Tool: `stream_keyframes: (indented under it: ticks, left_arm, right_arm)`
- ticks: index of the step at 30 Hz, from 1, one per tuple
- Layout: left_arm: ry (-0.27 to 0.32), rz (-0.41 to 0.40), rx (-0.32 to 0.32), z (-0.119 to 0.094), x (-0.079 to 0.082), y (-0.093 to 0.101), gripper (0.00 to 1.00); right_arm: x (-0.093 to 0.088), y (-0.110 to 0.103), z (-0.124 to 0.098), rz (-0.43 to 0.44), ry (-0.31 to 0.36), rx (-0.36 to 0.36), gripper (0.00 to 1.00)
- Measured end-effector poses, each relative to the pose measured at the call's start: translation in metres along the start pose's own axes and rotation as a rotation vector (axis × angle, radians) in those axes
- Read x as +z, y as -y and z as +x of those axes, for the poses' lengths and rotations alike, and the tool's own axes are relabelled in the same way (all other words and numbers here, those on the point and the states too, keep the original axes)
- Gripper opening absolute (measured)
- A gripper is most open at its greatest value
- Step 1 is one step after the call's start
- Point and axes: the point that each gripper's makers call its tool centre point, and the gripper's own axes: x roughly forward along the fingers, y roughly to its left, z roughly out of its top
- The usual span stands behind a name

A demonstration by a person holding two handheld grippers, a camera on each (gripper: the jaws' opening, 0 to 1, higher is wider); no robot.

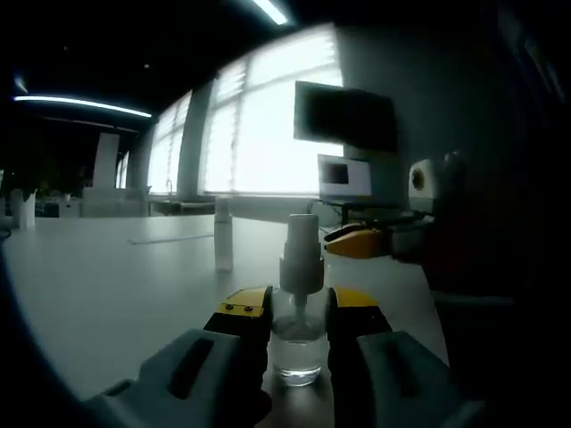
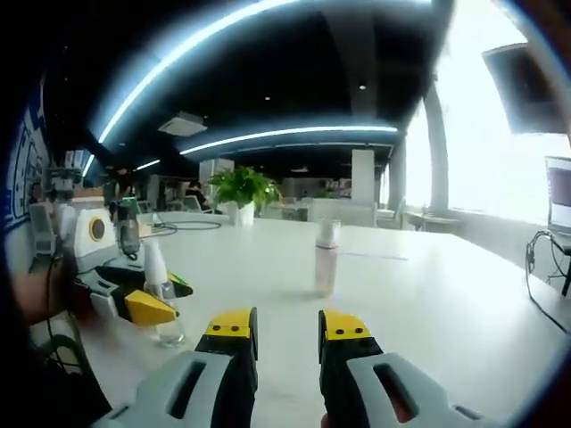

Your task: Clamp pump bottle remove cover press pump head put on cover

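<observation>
A small clear pump bottle (image 1: 297,346) with a white pump head (image 1: 301,254) stands on the pale table (image 1: 116,276). My left gripper (image 1: 299,308) is shut on its body, one yellow-tipped jaw on each side. In the right gripper view the same bottle (image 2: 163,308) stands at the left, held by the left gripper (image 2: 147,305). I cannot tell whether a clear cover sits over the pump head. My right gripper (image 2: 288,328) is open with nothing between its jaws. In the left gripper view the right gripper (image 1: 357,241) hovers just right of the pump head, apart from it.
A second slim capped bottle (image 1: 223,236) (image 2: 326,259) stands alone further out on the table. A monitor (image 1: 346,116) and a laptop (image 1: 345,176) are at the far edge by the windows. A potted plant (image 2: 236,189) and cables (image 2: 544,267) lie further off.
</observation>
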Motion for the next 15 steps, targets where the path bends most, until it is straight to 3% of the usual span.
stream_keyframes:
  ticks: [2, 6, 15]
  left_arm:
    - [0.000, 0.001, 0.000, 0.000, 0.000, 0.000, 0.16]
    - [0.000, 0.000, 0.000, 0.000, 0.000, 0.001, 0.16]
    - [0.000, 0.001, -0.001, 0.000, 0.000, 0.001, 0.16]
  right_arm:
    - [-0.005, -0.001, 0.000, 0.052, -0.010, -0.011, 0.21]
    - [-0.012, 0.001, 0.002, 0.019, -0.019, -0.042, 0.21]
    - [-0.024, 0.004, 0.002, 0.044, -0.065, -0.045, 0.18]
